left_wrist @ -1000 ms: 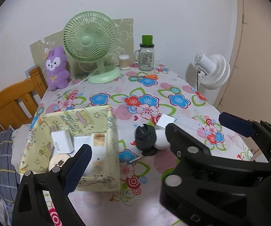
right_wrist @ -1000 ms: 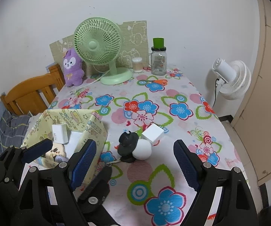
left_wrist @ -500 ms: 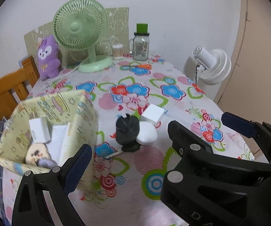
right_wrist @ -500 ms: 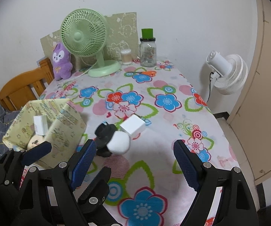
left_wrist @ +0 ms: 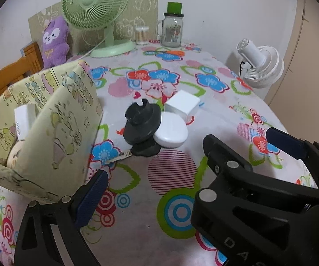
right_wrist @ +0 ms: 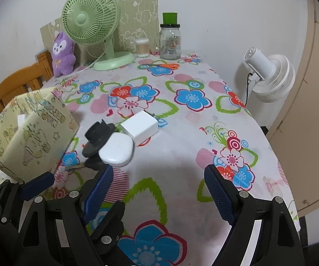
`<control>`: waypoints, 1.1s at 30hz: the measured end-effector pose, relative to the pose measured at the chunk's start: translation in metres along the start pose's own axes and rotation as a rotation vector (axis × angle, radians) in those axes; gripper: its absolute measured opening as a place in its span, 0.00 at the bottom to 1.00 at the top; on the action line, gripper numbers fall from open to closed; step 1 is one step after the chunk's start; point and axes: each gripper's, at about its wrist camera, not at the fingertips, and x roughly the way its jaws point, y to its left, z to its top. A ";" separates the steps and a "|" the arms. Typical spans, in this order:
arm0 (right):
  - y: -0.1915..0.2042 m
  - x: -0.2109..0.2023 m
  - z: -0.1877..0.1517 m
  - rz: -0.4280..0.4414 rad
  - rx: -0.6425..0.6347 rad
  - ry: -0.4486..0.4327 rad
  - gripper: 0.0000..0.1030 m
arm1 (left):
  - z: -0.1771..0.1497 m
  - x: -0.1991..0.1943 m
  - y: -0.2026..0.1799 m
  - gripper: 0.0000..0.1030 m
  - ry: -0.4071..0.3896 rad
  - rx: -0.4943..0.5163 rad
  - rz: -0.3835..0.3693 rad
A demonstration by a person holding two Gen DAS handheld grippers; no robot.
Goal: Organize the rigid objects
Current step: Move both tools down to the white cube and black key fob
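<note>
A yellow patterned fabric box stands at the table's left with a white charger and a round beige item inside. Beside it lies a pile: a black round mount, a white oval case, a white cube adapter and a key. My left gripper is open and empty, just in front of the pile. My right gripper is open and empty, low over the table right of the pile.
A green desk fan, a purple plush, a cotton swab jar and a glass jar with a green lid stand at the table's far end. A white fan stands off the right edge. A wooden chair is at the left.
Both grippers have moved forward and lower toward the pile, which now looks larger and nearer. The box has shifted left in both views. Both stay open.
</note>
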 end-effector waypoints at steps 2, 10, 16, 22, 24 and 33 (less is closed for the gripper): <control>-0.002 0.006 -0.001 0.002 -0.001 0.008 0.84 | -0.001 0.004 0.000 0.96 0.004 0.003 0.003; -0.006 0.024 0.002 0.022 0.005 0.030 0.84 | 0.004 0.016 -0.003 0.96 -0.011 -0.017 0.033; -0.011 0.033 0.013 0.029 -0.001 0.033 0.84 | 0.012 0.021 -0.005 0.96 -0.023 -0.067 0.049; -0.024 0.043 0.017 0.019 0.022 0.051 0.84 | 0.018 0.033 -0.012 0.96 -0.012 -0.080 0.042; -0.026 0.046 0.017 0.025 0.023 0.058 0.84 | 0.021 0.038 -0.011 0.96 -0.007 -0.060 0.075; -0.011 0.055 0.019 0.061 -0.015 0.067 0.84 | 0.025 0.049 0.002 0.81 0.030 0.031 0.027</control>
